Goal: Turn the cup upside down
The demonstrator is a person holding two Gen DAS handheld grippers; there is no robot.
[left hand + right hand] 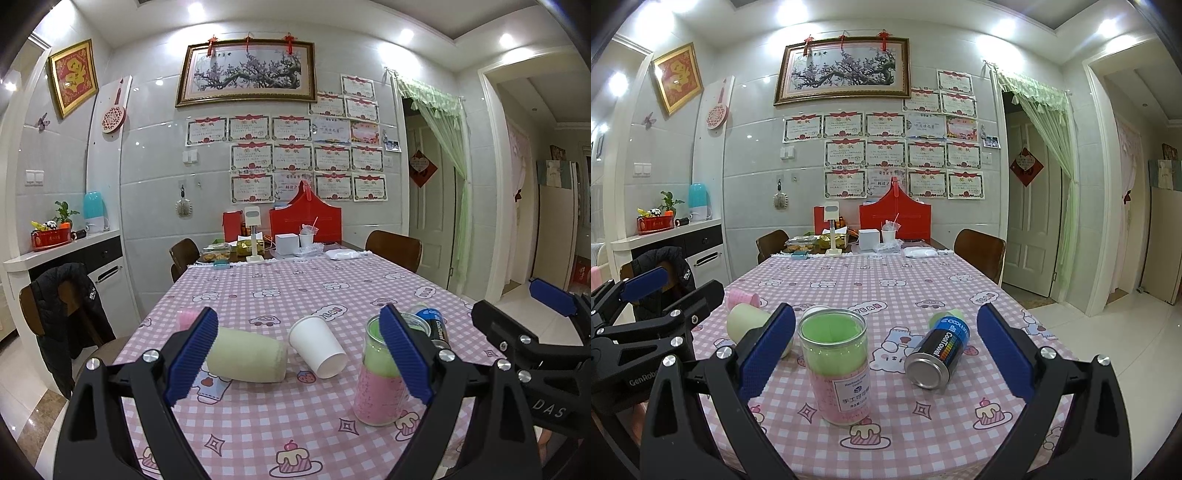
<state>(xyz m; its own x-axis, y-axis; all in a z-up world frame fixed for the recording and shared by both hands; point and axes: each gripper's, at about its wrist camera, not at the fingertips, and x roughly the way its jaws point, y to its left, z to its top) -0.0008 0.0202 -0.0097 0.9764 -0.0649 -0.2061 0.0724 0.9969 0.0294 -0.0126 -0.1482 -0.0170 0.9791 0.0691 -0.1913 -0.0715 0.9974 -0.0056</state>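
Observation:
A white paper cup (318, 346) lies on its side on the pink checked tablecloth (280, 295), between the fingers of my open left gripper (299, 352). A pale green cup (246, 355) lies on its side to its left; it also shows in the right wrist view (748, 322). An upright clear jar (382, 373) with green and pink lining stands to the right, and in the right wrist view (836, 363) it stands inside my open right gripper (886, 356). A black can (936, 354) lies on its side there too. Both grippers are empty.
A pink cup (186, 318) lies behind the left finger. The far table end holds a red box (306, 221), containers and a white box. Chairs stand around the table; a black jacket (68, 317) hangs on the left one. A doorway (436, 206) opens at the right.

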